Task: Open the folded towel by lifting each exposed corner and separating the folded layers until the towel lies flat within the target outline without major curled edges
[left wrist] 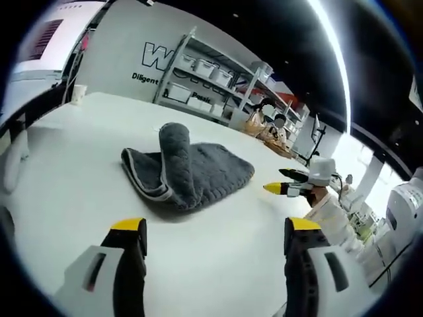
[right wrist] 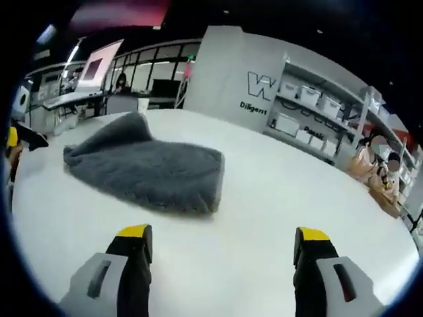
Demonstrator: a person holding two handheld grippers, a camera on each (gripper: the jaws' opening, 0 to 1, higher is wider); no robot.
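**Folded towel on table, both grippers clear**

A white table [left wrist: 79, 172] is seen in both views. At its far left edge in the left gripper view, a paper cup [left wrist: 78, 94] stands. Behind the table, a grey wall with partial lettering [right wrist: 261, 86] and a shelving rack [left wrist: 211, 79] loaded with white bins are seen. Seated people are visible beyond the far right end of the table. Nothing lies between either gripper and the towel.

The left gripper [left wrist: 215, 231] is held low over the near part of the table, its yellow-tipped jaws spread wide with nothing between them. The right gripper [right wrist: 225, 238] is posed likewise in its own view, jaws wide apart and empty. In the left gripper view the right gripper [left wrist: 285, 187] enters from the right, near the towel's right end but not touching it; its jaw gap cannot be told from there.

The grey towel [left wrist: 192, 172] lies folded near the table's middle, ahead of both grippers. In the left gripper view one folded layer is raised into an upright hump at the towel's centre. In the right gripper view the long axis runs from the left to the centre of the picture, with a thick folded edge [right wrist: 215, 181] facing right.
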